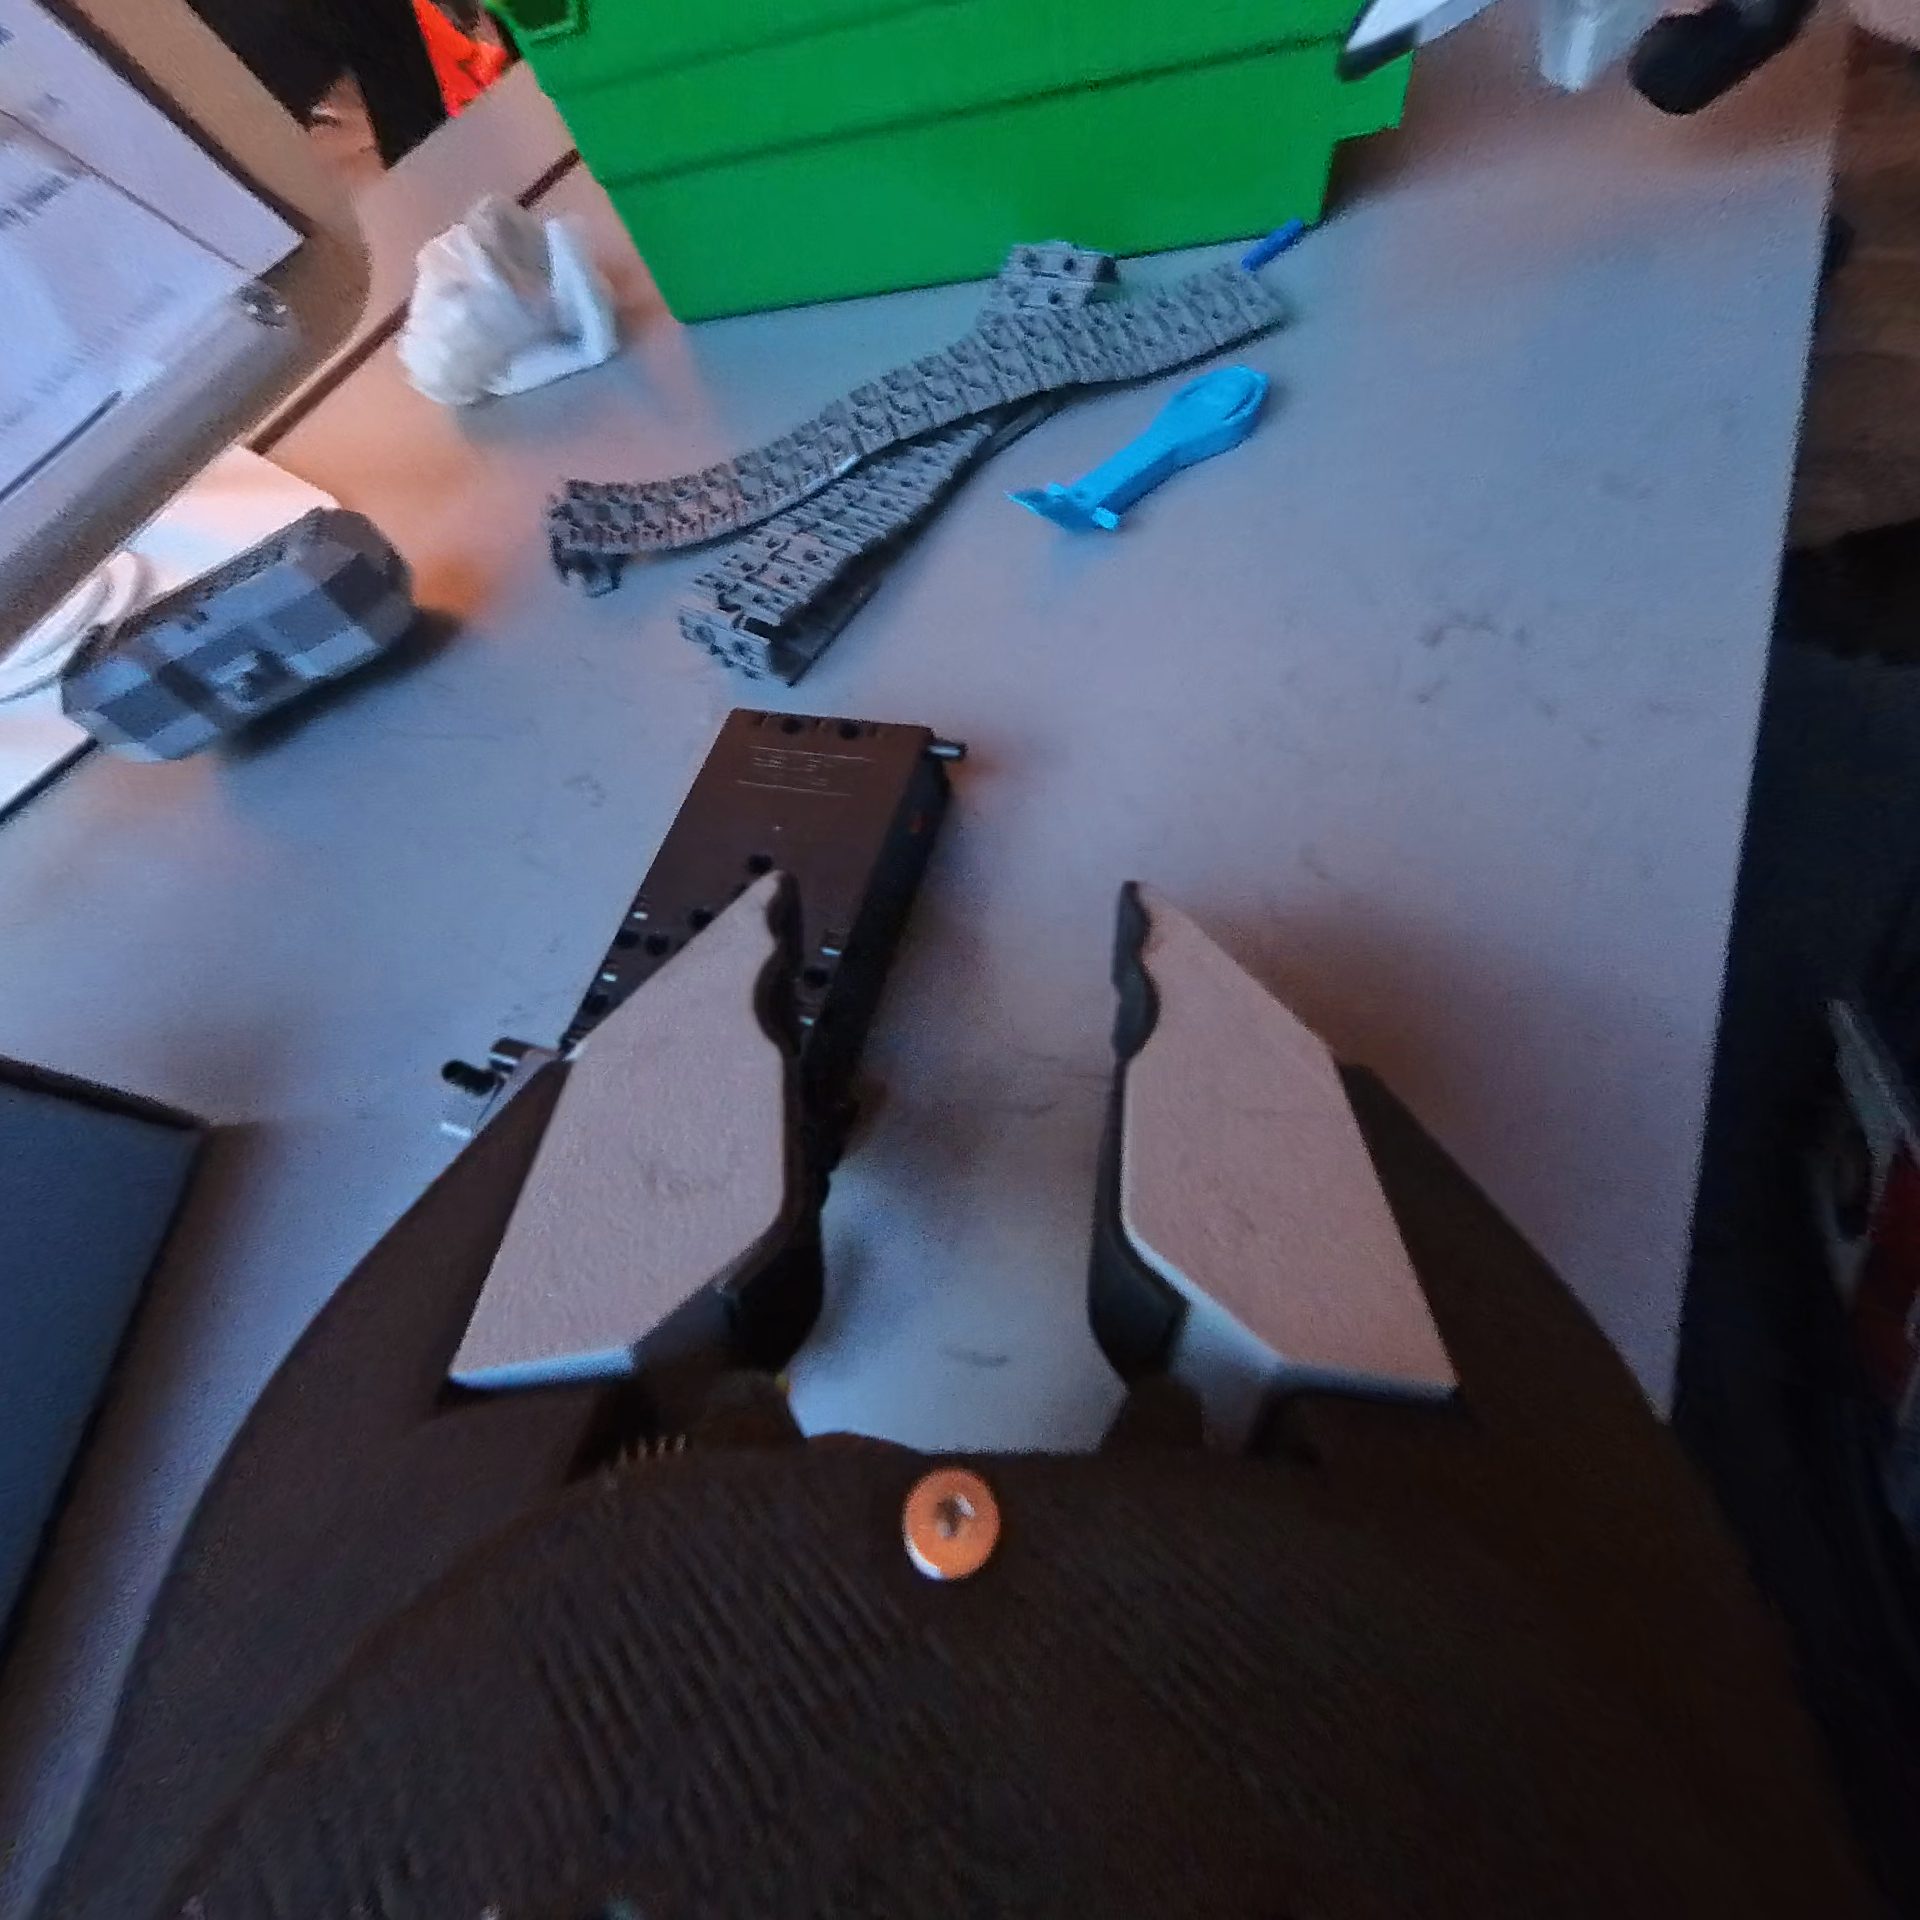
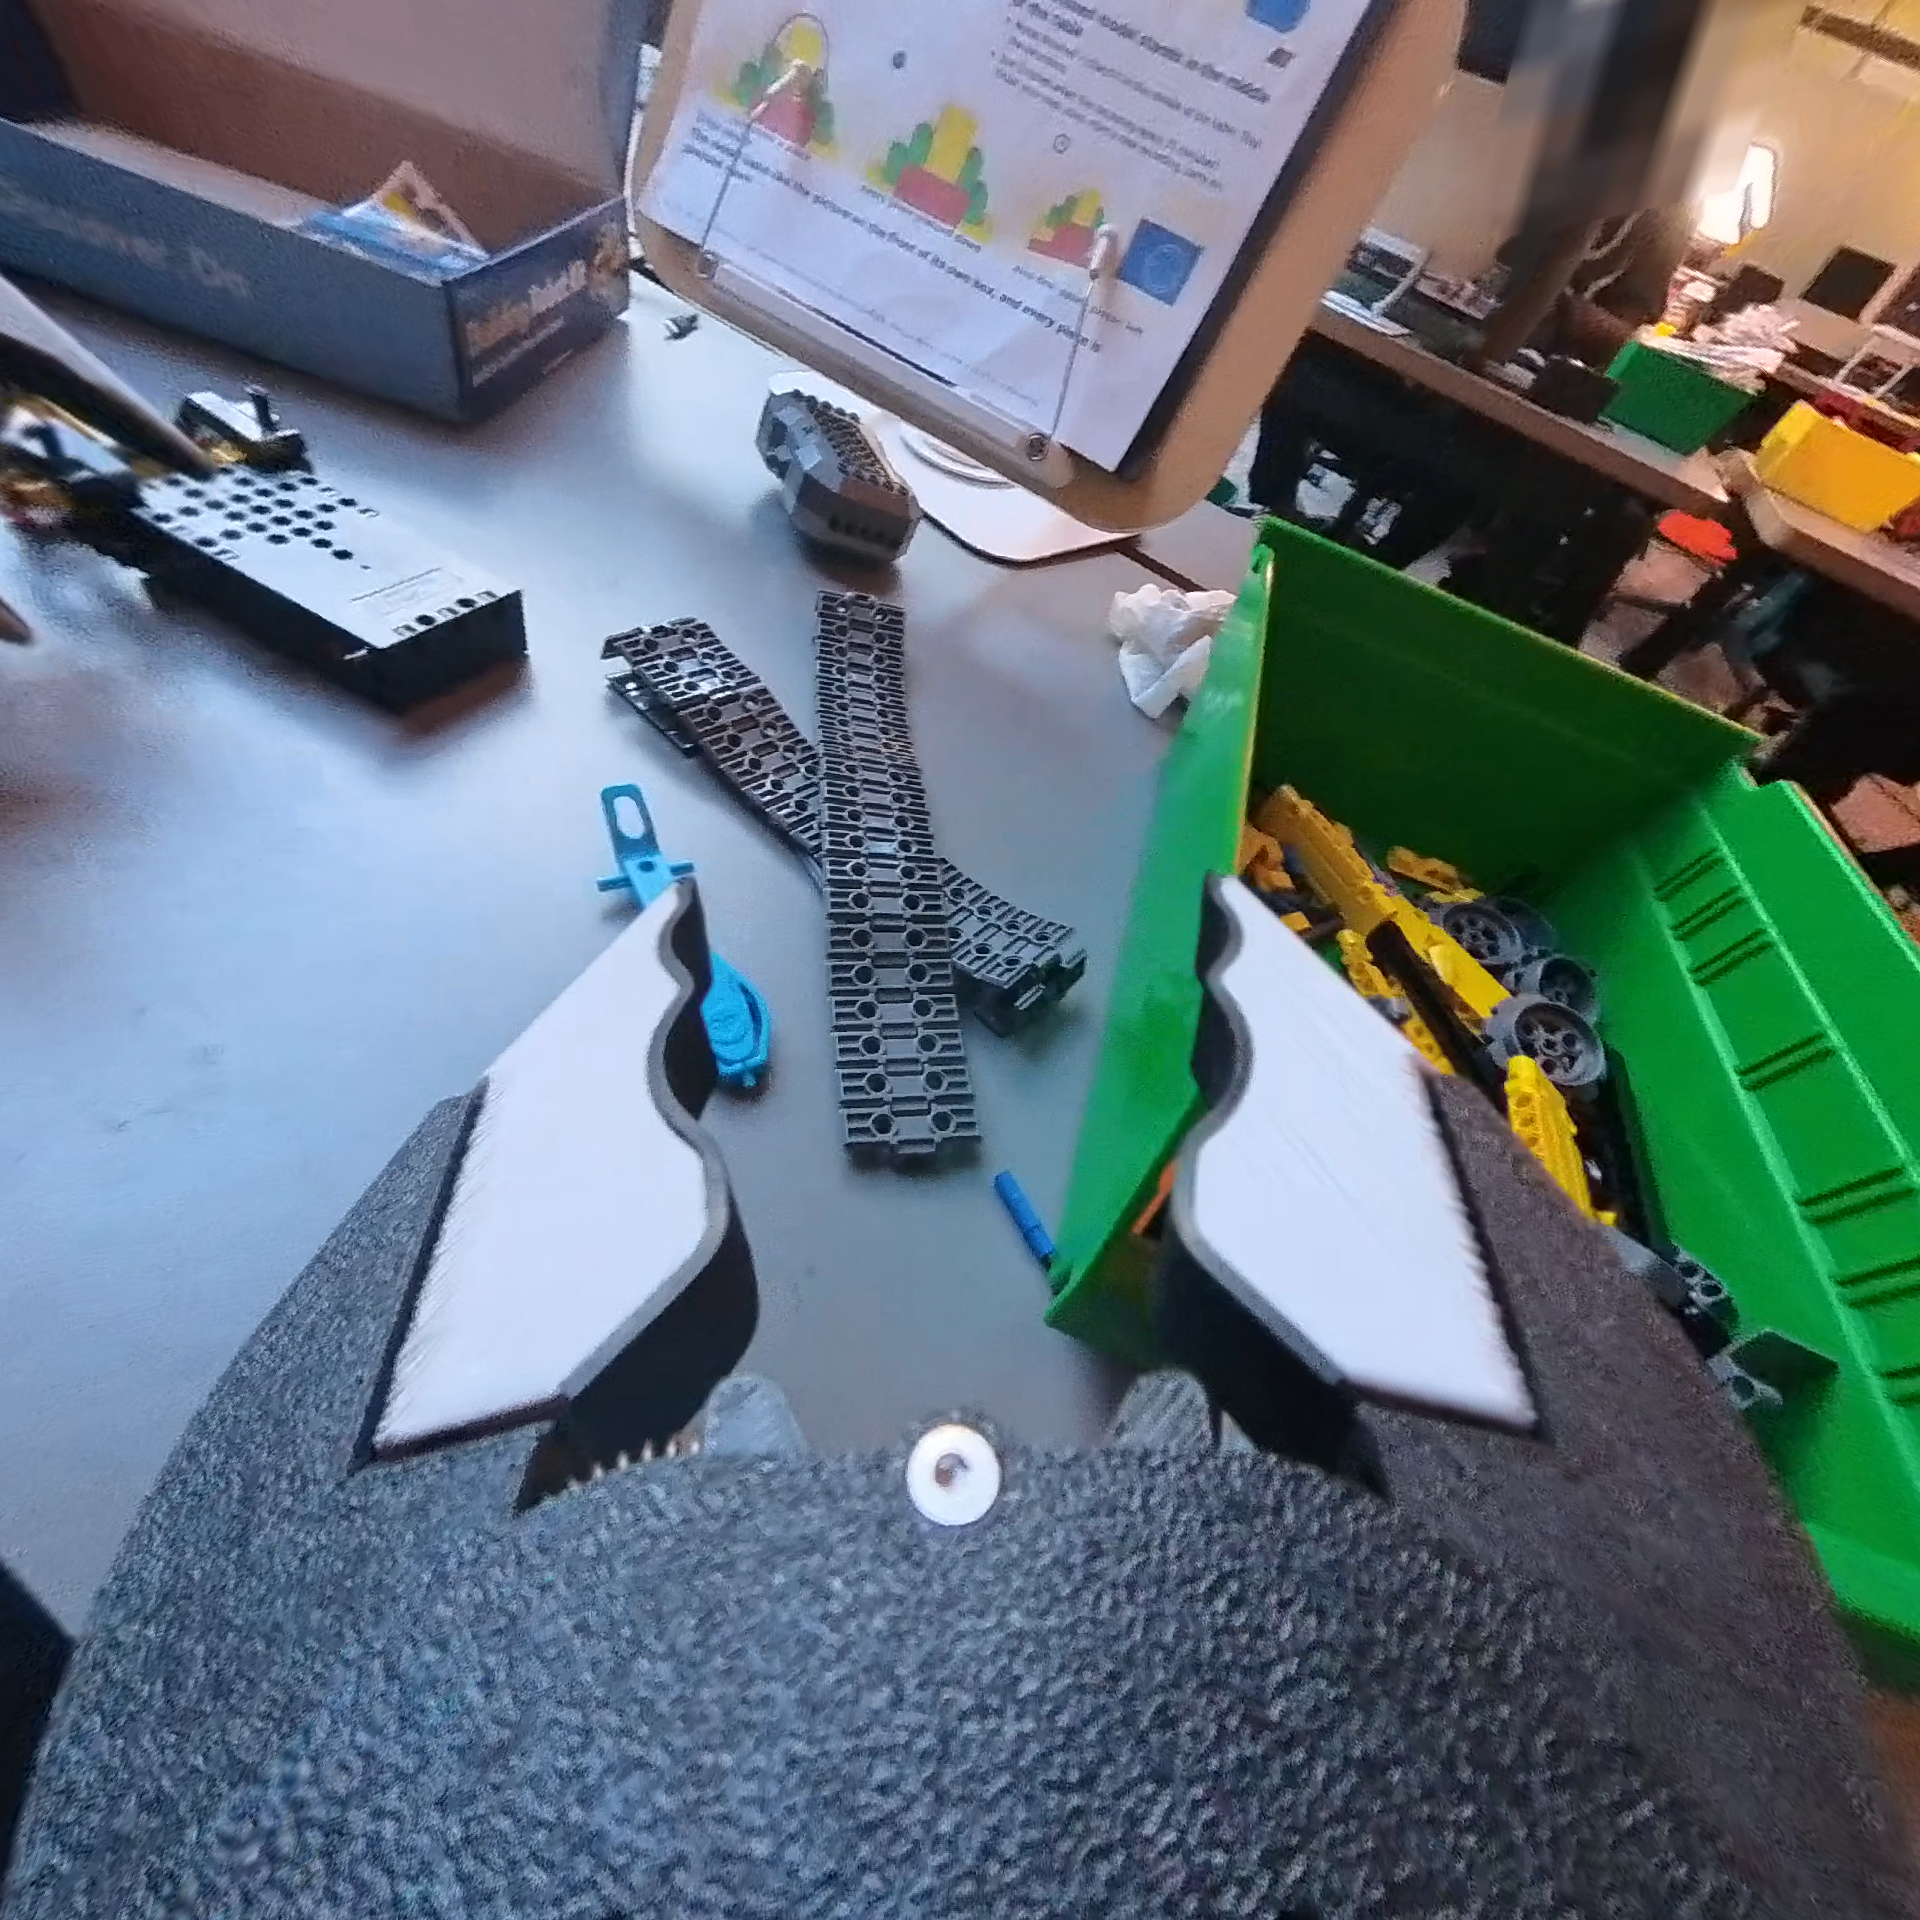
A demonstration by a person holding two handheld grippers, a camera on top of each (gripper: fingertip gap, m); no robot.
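Grey tabletop (image 1: 1403, 727) is filling both views, with toy building parts lying across it. In the left wrist view, the left gripper (image 1: 951, 888) is hovering low over the table with its fingers spread wide and nothing between them. Its left finger (image 1: 665, 1091) is overlapping a long black block (image 1: 821, 790) with rows of holes, which is lying flat at the centre of the frame; whether the finger is touching it cannot be told. Above the block, two grey tracks (image 1: 914, 416) are lying crossed over each other, and a blue tool (image 1: 1153, 447) is sitting just right of them. A green bin (image 1: 956, 156) is standing along the top of the frame, a white wad (image 1: 468, 301) is resting at its left, and a grey brick lump (image 1: 239, 634) is sitting at the left edge.

In the right wrist view, the right gripper (image 2: 951, 894) is also holding its fingers wide apart and empty. Its left finger (image 2: 582, 1143) is covering part of the blue tool (image 2: 738, 1018), while its right finger (image 2: 1320, 1174) is hanging over the green bin (image 2: 1143, 1039), which is holding yellow beams and grey wheels (image 2: 1548, 1029). The tracks (image 2: 894, 935) are lying between the fingertips and beyond, towards the centre of the frame. A small blue pin (image 2: 1023, 1226) is lying just beside the bin's wall. The black block (image 2: 343, 582) is lying at the upper left, a blue carton (image 2: 312, 291) is sitting above it, and a sheet on a stand (image 2: 997, 208) is standing at the top.
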